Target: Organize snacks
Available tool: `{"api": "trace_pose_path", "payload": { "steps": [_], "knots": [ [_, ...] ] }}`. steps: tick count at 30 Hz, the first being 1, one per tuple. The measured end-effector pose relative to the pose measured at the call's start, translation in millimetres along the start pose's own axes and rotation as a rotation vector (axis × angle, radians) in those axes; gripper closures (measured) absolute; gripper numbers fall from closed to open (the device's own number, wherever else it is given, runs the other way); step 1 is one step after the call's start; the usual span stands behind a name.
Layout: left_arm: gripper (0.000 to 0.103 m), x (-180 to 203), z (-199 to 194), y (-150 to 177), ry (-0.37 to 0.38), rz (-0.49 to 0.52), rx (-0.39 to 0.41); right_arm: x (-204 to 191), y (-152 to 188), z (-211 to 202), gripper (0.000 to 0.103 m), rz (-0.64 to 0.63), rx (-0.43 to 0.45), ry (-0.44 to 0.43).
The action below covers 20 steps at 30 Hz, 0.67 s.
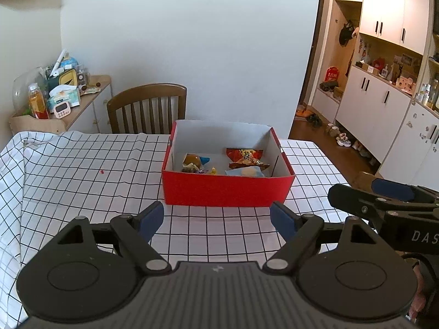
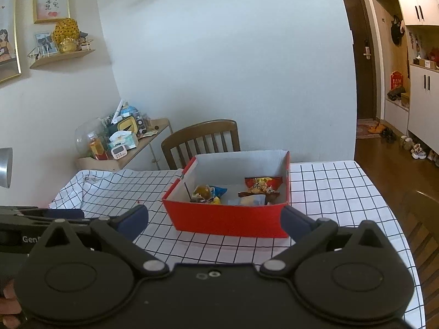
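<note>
1. The task looks close to done, judging from how things lie: every snack in view sits inside the red cardboard box point(image 1: 227, 189), and no snack lies loose on the checked tablecloth point(image 1: 82, 170) of the bench. Only a tiny red speck point(image 1: 102, 172) lies on the cloth to the left of the box; what it is cannot be told.
2. What may be left is tidying the packets within the box, or nothing at all; the pictures do not settle this.
3. The box is open-topped, red outside and white inside, and stands near the middle of the bench in front of a wooden chair point(image 1: 146, 107).
4. On its left side lie a round brown wrapped snack point(image 1: 192, 160) with a blue-ended wrapper point(image 1: 204, 160) just beside it, and small yellow-wrapped pieces point(image 1: 213, 170) near the front wall.
5. On its right side a red-orange crisp packet point(image 1: 244, 156) lies behind a pale blue packet point(image 1: 245, 172) that touches the front wall.
6. The left hand-held gripper point(image 1: 216, 219) hovers before the box with its jaws spread wide and nothing between them.
7. The right hand-held gripper point(image 2: 214, 219) is likewise spread wide and empty, just short of the box.
</note>
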<state>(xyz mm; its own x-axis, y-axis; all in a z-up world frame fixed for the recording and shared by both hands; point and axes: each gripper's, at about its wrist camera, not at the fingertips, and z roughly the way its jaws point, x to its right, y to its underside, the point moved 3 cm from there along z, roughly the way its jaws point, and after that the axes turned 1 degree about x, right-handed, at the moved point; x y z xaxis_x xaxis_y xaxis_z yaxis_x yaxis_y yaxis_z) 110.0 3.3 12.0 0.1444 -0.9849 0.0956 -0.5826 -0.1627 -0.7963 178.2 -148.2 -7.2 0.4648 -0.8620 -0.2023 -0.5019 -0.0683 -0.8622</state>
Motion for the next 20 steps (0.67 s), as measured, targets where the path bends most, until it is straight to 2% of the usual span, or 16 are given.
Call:
{"api": "trace_pose_path", "payload": {
  "steps": [20],
  "knots": [
    [0.018,-8.2,4.5,9.9,-0.006,-0.030,-0.054,-0.2,13.0,4.4,0.000,0.005,-0.057,0.009]
  ]
}}
